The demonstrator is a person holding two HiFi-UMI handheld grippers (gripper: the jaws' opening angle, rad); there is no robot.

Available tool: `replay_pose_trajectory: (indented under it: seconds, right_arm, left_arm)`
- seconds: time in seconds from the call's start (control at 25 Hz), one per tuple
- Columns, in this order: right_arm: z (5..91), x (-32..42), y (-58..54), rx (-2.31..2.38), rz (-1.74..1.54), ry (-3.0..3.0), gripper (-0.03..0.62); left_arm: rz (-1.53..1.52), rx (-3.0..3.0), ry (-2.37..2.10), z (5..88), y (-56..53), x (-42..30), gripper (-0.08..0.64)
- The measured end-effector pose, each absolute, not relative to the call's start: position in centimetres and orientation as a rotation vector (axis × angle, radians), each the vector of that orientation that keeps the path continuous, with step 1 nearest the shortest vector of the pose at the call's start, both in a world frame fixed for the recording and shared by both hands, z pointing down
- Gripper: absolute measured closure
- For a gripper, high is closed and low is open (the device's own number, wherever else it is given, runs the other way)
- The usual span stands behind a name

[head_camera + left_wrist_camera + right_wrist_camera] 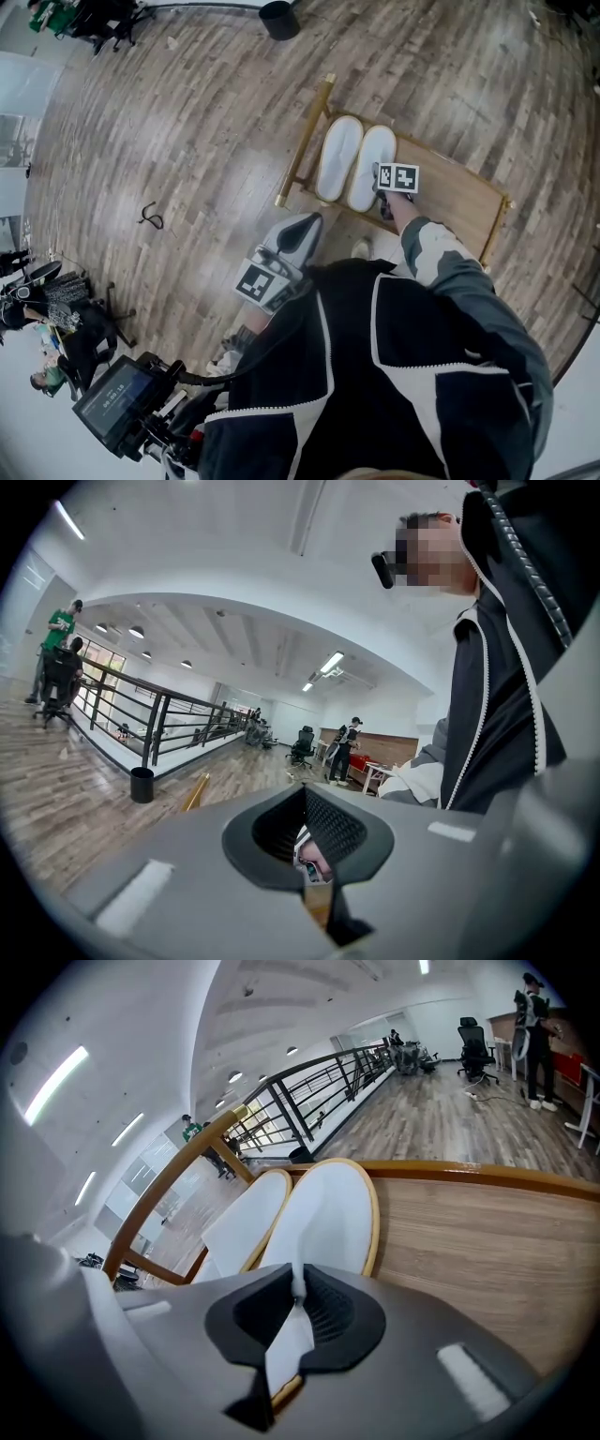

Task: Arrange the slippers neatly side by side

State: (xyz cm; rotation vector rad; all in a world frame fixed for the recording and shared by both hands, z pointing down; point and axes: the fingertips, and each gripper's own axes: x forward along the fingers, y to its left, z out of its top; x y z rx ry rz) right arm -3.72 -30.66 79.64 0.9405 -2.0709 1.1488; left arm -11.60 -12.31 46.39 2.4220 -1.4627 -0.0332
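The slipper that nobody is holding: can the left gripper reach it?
Probably yes. The free slipper lies uncovered on the wooden rack, with only bare floor between it and the left gripper, whose shut fingers would need opening.

Two white slippers [339,157] on wooden rack [450,192]

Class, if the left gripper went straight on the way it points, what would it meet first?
Probably nothing near: the left gripper aims over open floor, between the gold rack post and the person's sleeve; depth unclear.
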Motion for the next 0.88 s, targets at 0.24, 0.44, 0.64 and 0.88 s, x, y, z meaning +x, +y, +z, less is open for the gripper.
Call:
replay_pose_trajectory:
  seconds: [0.24,0.44,0.64,0.88]
  right_arm:
    - [78.5,-4.7,-30.1,0.854,1.241,-2.129,0.442]
    - [75.9,-4.4,-30.3,0.826,1.340,-2.226,0.403]
    - [70.6,-3.5,-29.3,0.812,1.387,-2.374,0.407]
    - [57.3,0.6,-28.2,0.831,0.972,-2.789,0.539]
  left_arm:
    - [-0.040,2.431,-1.447,46.4,-12.3,-11.4,0.541]
    - [-0.049,2.466,-1.406,46.1,-13.2,-10.8,0.541]
    - [-0.074,2.485,-1.386,45.0,-13.5,-10.4,0.541]
    - [-0.112,2.609,-1.278,43.4,-15.8,-8.1,0.541]
